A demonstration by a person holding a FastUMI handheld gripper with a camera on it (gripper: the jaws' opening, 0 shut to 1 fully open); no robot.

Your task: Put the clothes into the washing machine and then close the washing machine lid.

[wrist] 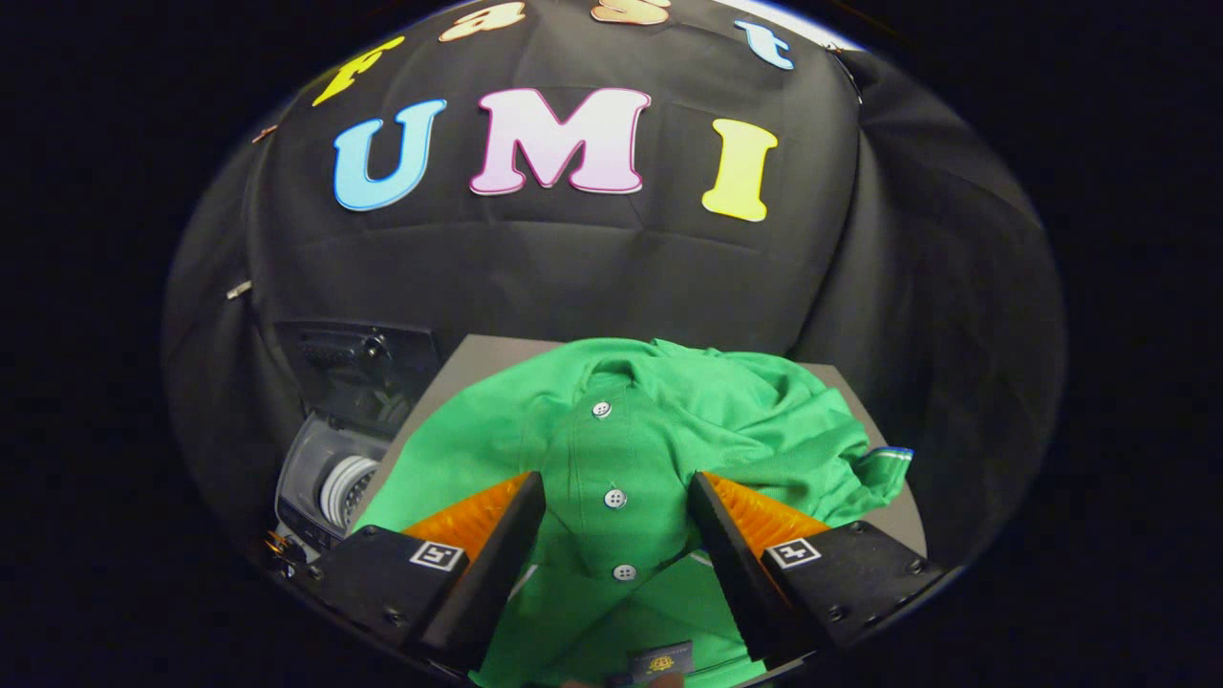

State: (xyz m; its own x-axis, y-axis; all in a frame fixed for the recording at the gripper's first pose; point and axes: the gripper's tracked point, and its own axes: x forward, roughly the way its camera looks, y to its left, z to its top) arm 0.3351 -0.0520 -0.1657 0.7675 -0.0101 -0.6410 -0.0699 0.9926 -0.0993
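A green button-front shirt [669, 420] lies crumpled on a grey table [478, 358]. Its collar points away from me and its button strip runs down between my fingers. My gripper [615, 483] is open and sits low over the shirt. One finger [506, 535] rests on the fabric left of the buttons, the other finger [726, 535] right of them, and neither presses the cloth. The washing machine [330, 478] stands lower, left of the table. Its lid [358, 368] is raised and the pale drum [346, 489] shows inside.
The black booth cloth hangs close behind the table and the machine. A striped shirt cuff [889, 459] hangs over the table's right edge. A small dark label [661, 661] lies on the shirt close to me.
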